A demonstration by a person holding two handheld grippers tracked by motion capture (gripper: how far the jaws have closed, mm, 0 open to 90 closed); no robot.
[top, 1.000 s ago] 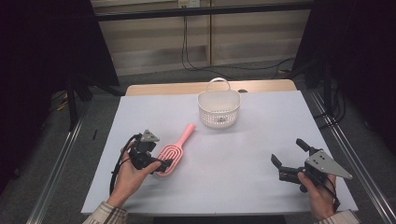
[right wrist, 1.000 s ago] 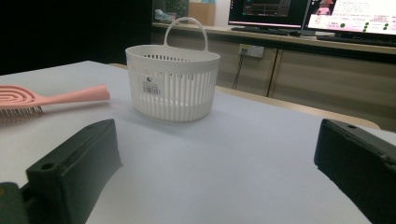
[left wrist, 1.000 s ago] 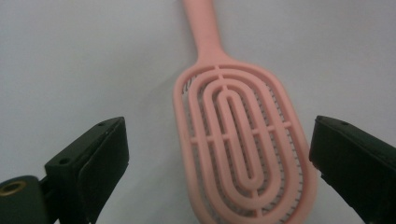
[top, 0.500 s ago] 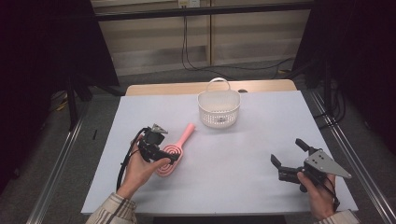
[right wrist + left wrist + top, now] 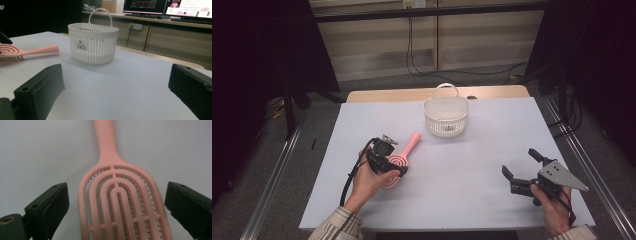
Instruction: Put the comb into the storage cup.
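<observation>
Hairbrush (image 5: pixel 398 162), pink, lay on the white table (image 5: pixel 472 165) left of centre, w/ its oval head at the near end under the left gripper (image 5: pixel 388 167) and its handle running off toward approx 1 o'clock, i.e. toward the basket (image 5: pixel 446 117). Bristles faced down, ribbed back up. In the left gripper view the head (image 5: pixel 120 202) sat btwn the two black jaws, which stood wide apart, one each side, neither touching the pink rim. So the long axis ran straight ahead of that gripper, at 12 o'clock from it, and the jaws would prob. close across the width of the head, not along it. Left hand (image 5: pixel 369 182) was clearly the nearer one; it was right on top of the thing.

Basket, white w/ slotted wall and hoop handle, stood upright at the far middle of the table, near the handle tip but apart from it.

Right gripper (image 5: pixel 524 170) rested at the near right, well apart from the brush, jaws spread and holding nothing; in the right gripper view the basket (image 5: pixel 93 43) was ahead at approx 11 o'clock and the brush (image 5: pixel 27 51) off at 9–10 o'clock.
</observation>
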